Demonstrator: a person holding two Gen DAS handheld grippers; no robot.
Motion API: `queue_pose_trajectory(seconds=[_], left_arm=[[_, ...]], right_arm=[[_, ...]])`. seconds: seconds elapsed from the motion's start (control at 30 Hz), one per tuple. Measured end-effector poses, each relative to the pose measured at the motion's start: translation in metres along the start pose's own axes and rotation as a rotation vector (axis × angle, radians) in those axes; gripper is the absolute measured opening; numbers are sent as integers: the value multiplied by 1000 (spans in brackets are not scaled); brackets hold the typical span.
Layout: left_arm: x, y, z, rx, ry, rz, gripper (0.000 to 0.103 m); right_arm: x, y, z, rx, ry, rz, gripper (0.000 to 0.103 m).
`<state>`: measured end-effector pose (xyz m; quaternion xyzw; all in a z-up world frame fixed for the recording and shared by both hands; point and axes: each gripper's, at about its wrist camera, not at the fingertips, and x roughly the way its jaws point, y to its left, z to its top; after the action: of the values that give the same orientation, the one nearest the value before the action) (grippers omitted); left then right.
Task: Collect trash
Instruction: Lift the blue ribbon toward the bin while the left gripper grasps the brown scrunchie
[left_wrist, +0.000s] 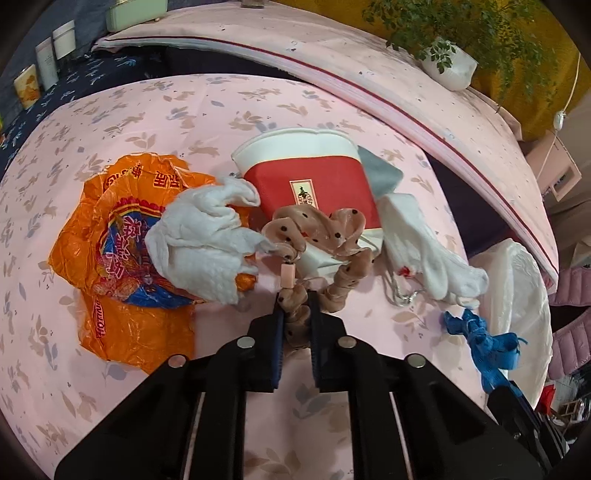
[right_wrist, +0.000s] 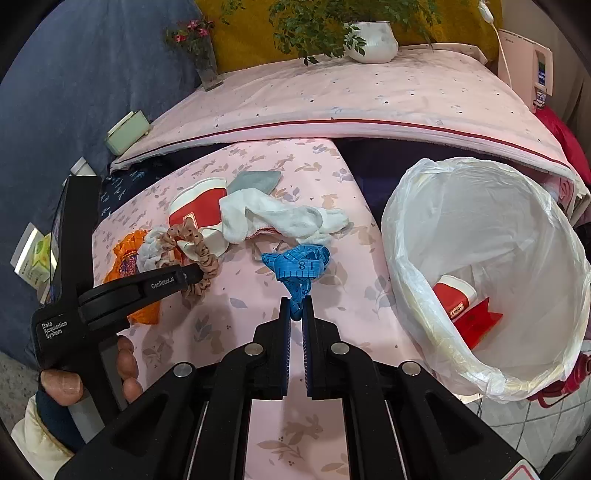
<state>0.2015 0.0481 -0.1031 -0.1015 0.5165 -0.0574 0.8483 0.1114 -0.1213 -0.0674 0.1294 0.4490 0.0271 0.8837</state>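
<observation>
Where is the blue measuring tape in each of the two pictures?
Left wrist view: the blue measuring tape lies low on the right, beside the white bag.
Right wrist view: it sits in the middle, bunched on the pink cloth, its tail pinched in the right gripper.
Shared landmark: the red and white paper cup lies on its side in both views, left of the tape.

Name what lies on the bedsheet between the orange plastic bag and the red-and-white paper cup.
A crumpled white tissue lies between the orange plastic bag and the red-and-white paper cup, overlapping the bag's edge; the left wrist view shows it best.
</observation>
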Motion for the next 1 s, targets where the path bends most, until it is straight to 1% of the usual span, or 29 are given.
queue_pose_trajectory(seconds=[0.23, 0.5, 0.7, 1.0], left_arm=[[-25, -13, -9, 39, -31, -51, 7], [-64, -48, -10, 108, -86, -122, 7], [-83, -80, -6, 158, -113, -172, 7], [-98, -140, -3, 241, -131, -244, 7]], right_arm=[[-16, 1, 4, 2, -40, 13, 6], [-46, -5, 18, 13, -120, 15, 6], [-72, -26, 32, 48, -189, -11, 6], [-104, -72, 48, 108, -270, -71, 6]])
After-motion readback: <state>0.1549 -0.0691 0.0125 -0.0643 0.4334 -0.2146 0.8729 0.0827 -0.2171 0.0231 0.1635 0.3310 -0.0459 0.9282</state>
